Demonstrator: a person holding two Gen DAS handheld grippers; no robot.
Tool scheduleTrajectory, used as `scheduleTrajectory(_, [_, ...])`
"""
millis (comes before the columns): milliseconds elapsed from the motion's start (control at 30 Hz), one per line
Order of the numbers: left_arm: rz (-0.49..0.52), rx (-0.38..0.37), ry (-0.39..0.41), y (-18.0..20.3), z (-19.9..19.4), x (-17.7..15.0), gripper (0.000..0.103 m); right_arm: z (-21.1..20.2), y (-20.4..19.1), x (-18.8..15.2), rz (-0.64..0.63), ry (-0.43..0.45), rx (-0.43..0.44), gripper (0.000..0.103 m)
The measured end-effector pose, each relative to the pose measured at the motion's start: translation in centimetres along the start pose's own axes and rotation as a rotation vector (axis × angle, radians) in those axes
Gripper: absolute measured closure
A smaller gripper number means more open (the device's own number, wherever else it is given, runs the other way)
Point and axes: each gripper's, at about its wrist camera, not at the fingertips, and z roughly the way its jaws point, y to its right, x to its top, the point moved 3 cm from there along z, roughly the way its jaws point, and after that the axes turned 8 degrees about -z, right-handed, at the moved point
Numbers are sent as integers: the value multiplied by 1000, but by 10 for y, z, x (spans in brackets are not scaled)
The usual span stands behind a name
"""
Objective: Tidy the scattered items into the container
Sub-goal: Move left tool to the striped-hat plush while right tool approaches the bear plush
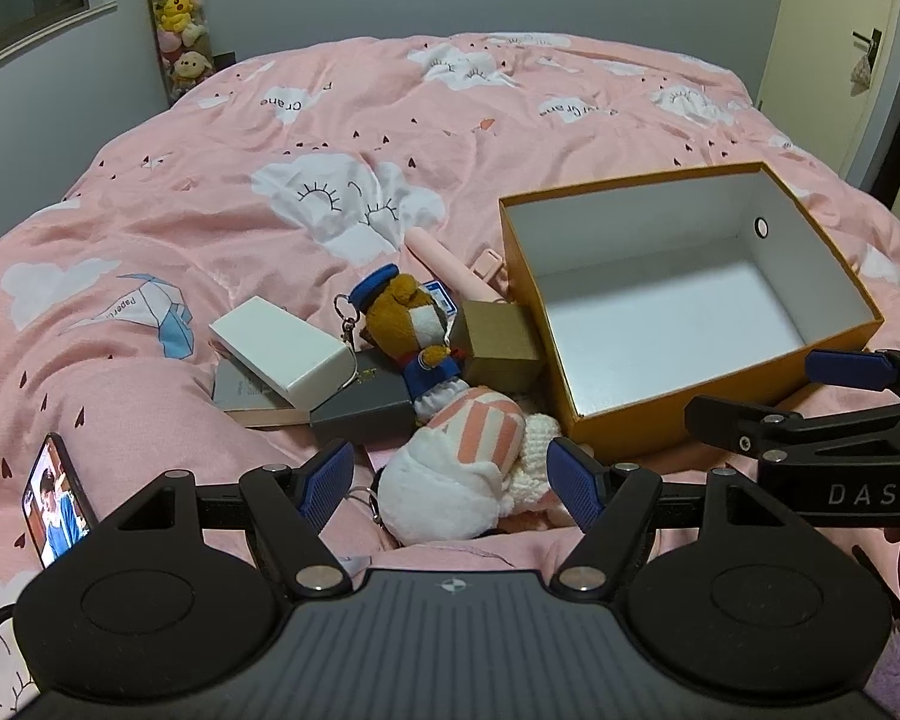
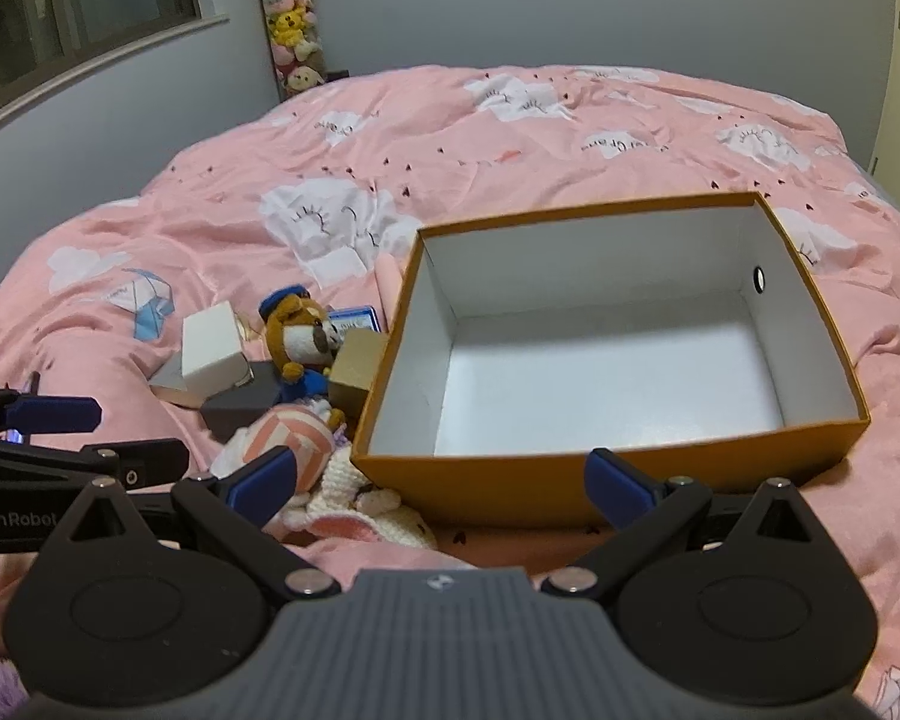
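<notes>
Starting out: both grippers, left gripper (image 1: 450, 489) and right gripper (image 2: 444, 483), spread wide; the orange cardboard box (image 2: 618, 480) holds nothing. Next, pinch the soft white-and-pink striped plush toy (image 1: 450, 480).

Grey walls (image 2: 450, 6), window (image 2: 90, 0) left, pink-quilted bed (image 1: 330, 138).

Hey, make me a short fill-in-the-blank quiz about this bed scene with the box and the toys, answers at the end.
1. The orange cardboard box with the white inside holds ____ items.
2. The brown plush bear wears a ____ cap.
3. The white rectangular box lies on a thin ____ book.
4. Both jaws of the left gripper stand ____ around the white plush toy in pink stripes.

Answers: no; blue; grey; open
</notes>
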Motion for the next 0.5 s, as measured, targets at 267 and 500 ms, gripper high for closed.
scheduleTrajectory(267, [-22,33,16,-17,6,9,25,7,-6,7,-71,55,63,2])
scheduleTrajectory(500, [0,27,-52,-28,26,7,26,40,-15,11,-104,8,168,10])
